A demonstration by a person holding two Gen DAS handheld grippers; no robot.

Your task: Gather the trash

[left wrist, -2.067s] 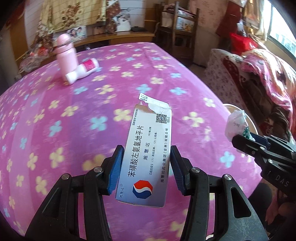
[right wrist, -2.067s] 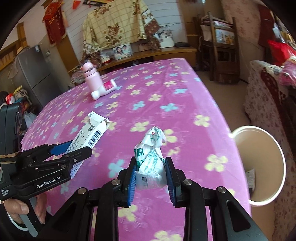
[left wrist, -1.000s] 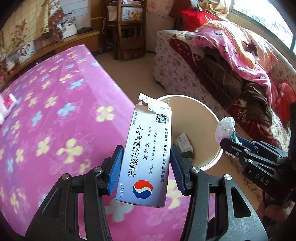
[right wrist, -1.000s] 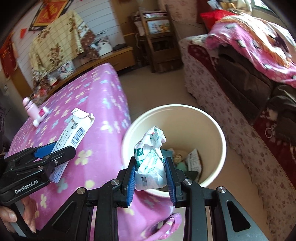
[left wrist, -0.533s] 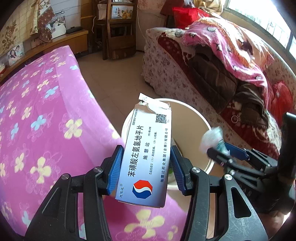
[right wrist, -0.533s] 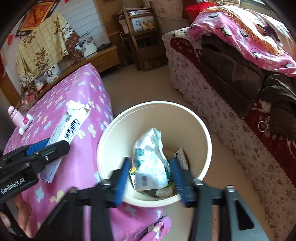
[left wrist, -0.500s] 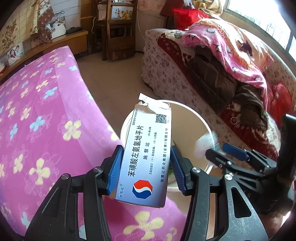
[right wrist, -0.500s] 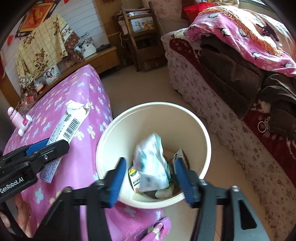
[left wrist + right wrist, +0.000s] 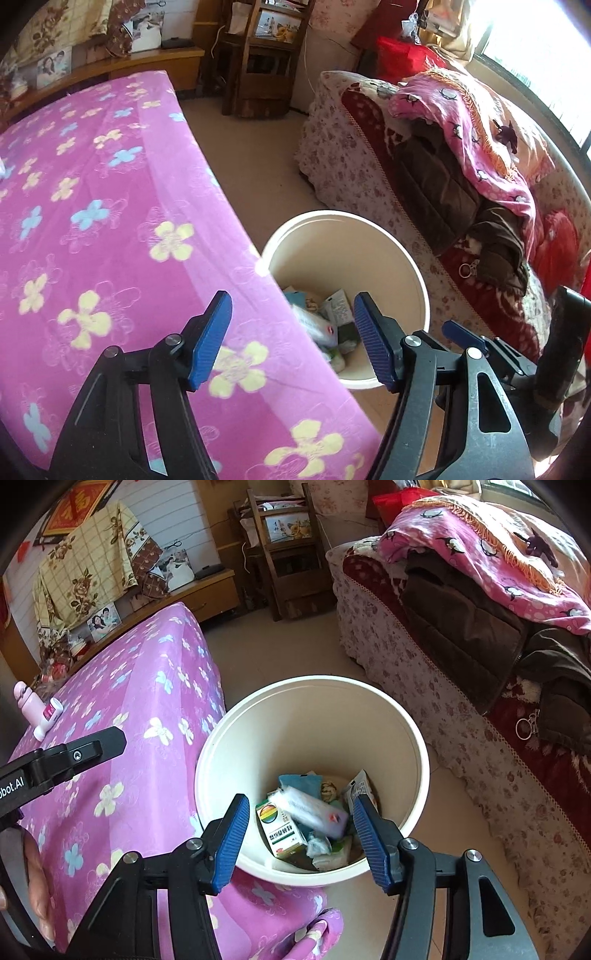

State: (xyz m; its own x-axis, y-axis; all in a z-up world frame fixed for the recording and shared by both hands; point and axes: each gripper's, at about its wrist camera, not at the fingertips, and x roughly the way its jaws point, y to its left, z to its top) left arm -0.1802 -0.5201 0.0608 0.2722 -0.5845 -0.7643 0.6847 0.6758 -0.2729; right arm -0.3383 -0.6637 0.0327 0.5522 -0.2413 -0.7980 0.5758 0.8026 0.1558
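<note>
A cream waste bin [image 9: 310, 686] stands on the floor by the corner of the pink flowered table [image 9: 147, 720]. Several pieces of trash lie in it, among them a green and white carton [image 9: 280, 829]. A white medicine box [image 9: 314, 812], blurred, is dropping onto them. My right gripper [image 9: 301, 812] hangs open above the bin mouth, with nothing between its blue pads. My left gripper [image 9: 291, 338] is over the table edge and the bin [image 9: 347, 218]. Its jaws are opening and hold nothing. The blurred box [image 9: 314, 326] shows just below them.
A sofa [image 9: 443, 166] heaped with blankets and clothes runs along the right, close to the bin. A wooden chair [image 9: 258, 55] stands at the back. A pink bottle [image 9: 27, 705] sits far off on the table. A person's hand [image 9: 33, 867] holds the left gripper [image 9: 74, 753].
Both grippers swung from the table to above the bin. The right one opened and its crumpled packet fell in. The left one then let go of the medicine box, which drops in.
</note>
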